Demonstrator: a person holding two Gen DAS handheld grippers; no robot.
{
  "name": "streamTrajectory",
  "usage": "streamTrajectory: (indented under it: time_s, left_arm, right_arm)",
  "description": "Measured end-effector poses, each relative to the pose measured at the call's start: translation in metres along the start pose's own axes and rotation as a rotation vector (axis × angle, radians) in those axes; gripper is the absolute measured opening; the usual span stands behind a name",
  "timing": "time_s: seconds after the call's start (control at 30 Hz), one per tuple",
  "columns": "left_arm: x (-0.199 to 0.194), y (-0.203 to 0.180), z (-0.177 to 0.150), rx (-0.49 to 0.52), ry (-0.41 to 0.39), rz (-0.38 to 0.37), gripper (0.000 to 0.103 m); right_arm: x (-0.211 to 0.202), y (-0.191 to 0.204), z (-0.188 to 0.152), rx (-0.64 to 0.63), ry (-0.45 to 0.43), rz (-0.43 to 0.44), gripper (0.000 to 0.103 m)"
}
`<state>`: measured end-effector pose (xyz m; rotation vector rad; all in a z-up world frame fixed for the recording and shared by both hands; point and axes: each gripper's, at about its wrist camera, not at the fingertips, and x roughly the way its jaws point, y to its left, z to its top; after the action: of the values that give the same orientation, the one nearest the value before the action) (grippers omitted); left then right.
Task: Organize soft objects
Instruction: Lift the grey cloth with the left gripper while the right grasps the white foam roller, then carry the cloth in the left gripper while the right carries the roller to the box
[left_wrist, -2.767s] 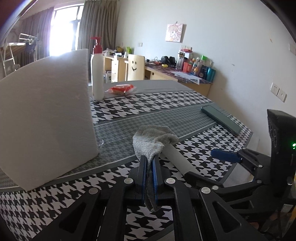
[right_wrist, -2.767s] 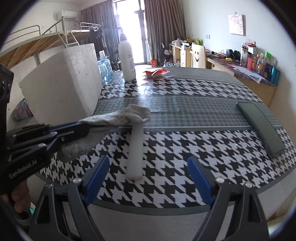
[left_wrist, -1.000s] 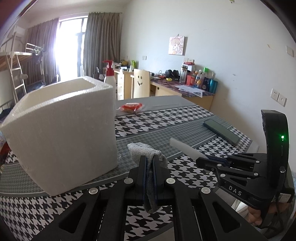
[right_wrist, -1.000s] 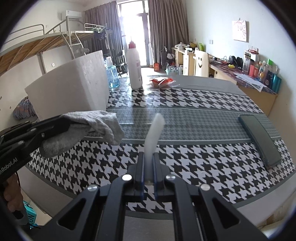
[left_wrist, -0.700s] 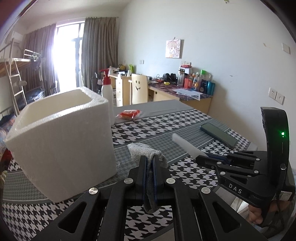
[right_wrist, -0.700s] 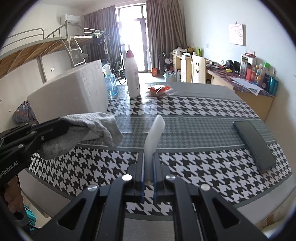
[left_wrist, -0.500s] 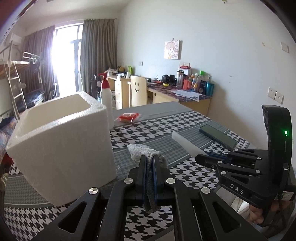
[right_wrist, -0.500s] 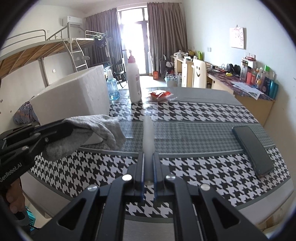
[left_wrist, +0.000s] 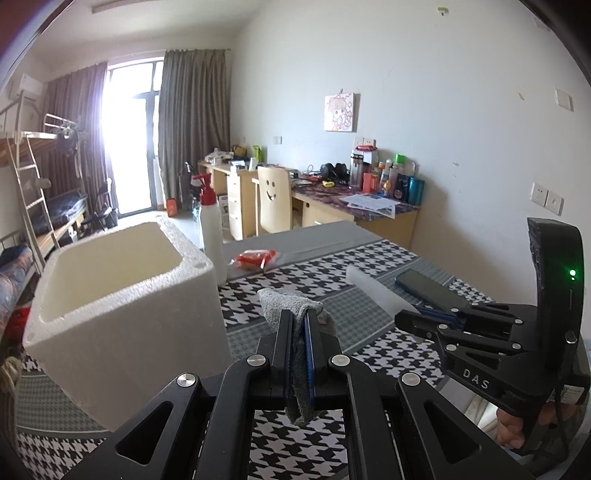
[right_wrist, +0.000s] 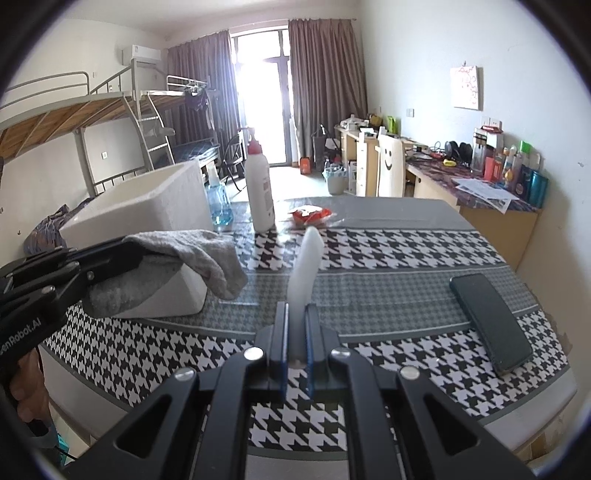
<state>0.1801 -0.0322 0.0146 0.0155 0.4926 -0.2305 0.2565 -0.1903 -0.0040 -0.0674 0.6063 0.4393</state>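
Now left claw (left_wrist: 298, 325) clenched on grey cloth (left_wrist: 291, 301), right claw (right_wrist: 296, 319) clenched on white foam strip (right_wrist: 304, 266).

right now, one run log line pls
left gripper: shut on grey cloth | right gripper: shut on white foam strip | both held above table | foam box: empty

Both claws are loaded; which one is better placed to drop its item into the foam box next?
Left, probably. The left claw grips the grey cloth right beside the foam box, whose opening faces up. The right claw, holding the white foam strip, sits farther away.
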Motion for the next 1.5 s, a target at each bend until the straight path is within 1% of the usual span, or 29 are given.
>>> streamTrajectory:
  time_s: [0.13,0.4,0.9,1.13,1.5]
  left_arm:
    - [0.000,0.000,0.006,0.003,-0.010,0.018,0.006]
    - [-0.001,0.001,0.016,0.008,-0.026,0.024,0.006]
    - [-0.008,0.004,0.035,0.018,-0.084,0.037,0.006]
    - [-0.014,0.005,0.048,0.022,-0.125,0.055,0.006]
    - [-0.019,0.015,0.060,-0.001,-0.159,0.096,0.006]
  right_arm:
    - [-0.002,0.001,0.005,-0.006,-0.016,0.006,0.010]
    - [-0.009,0.003,0.019,-0.012,-0.056,0.013,0.010]
    - [-0.018,0.002,0.039,-0.031,-0.116,0.031,0.010]
    - [-0.021,0.003,0.048,-0.039,-0.140,0.035,0.010]
    - [-0.024,0.008,0.062,-0.051,-0.174,0.055,0.010]
